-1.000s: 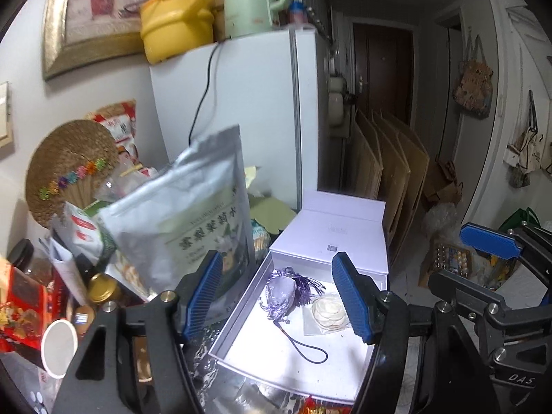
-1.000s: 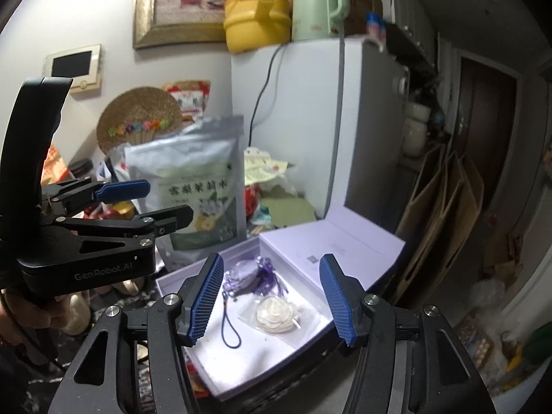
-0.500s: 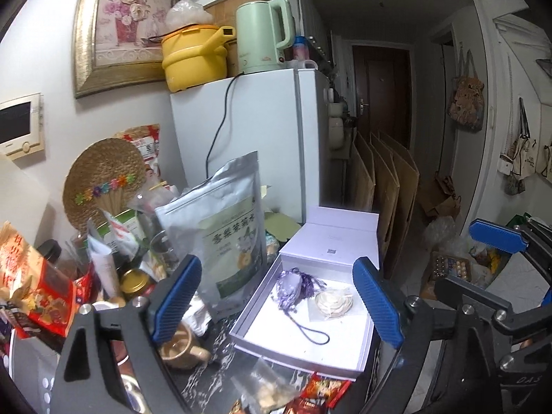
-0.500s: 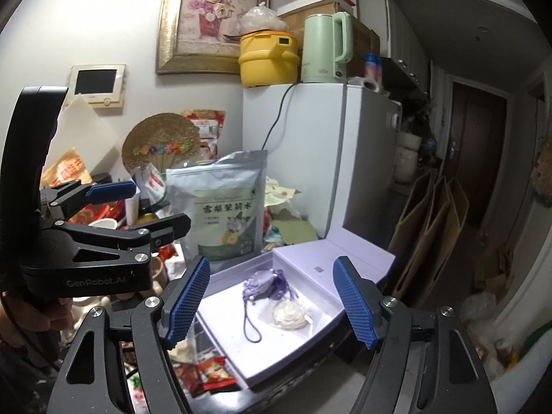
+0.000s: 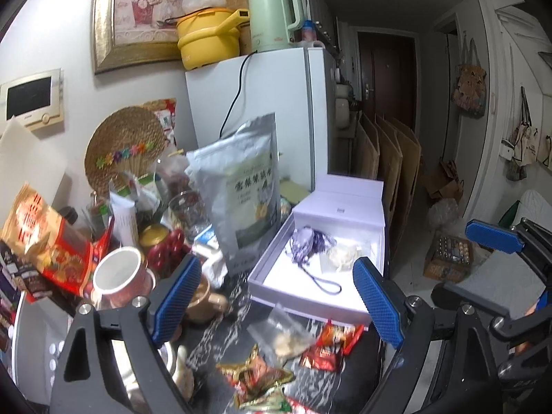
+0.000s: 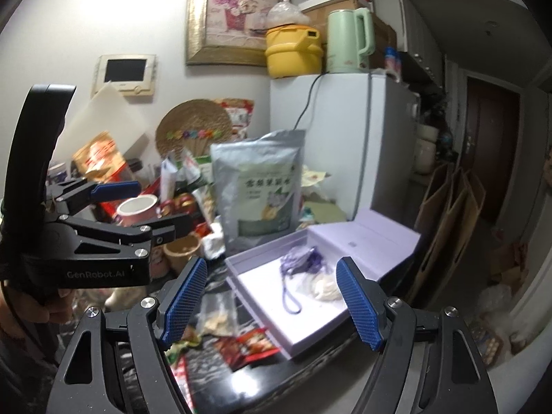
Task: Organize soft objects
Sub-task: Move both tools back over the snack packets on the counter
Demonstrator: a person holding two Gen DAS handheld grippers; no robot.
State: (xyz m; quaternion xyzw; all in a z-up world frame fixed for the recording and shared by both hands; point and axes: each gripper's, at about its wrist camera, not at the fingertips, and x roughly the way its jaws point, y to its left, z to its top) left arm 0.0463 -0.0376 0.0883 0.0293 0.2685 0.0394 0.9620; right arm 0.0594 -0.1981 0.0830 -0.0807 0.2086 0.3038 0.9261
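Both grippers held above open lavender box [image 5: 276, 258], jaws apart, nothing gripped.
Purple tasselled pouch [image 5: 303, 246] & white flower [image 5: 339, 258] are seen lying touching inside box.

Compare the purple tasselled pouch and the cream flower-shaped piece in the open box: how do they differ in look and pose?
The purple pouch is darker, with loose tassels and a long cord trailing toward the box's front; the cream piece is pale, round and compact, with no cord. The pouch lies nearer the silver bag, the cream piece to the other side. Both rest inside the lavender box, close together, and neither is held.
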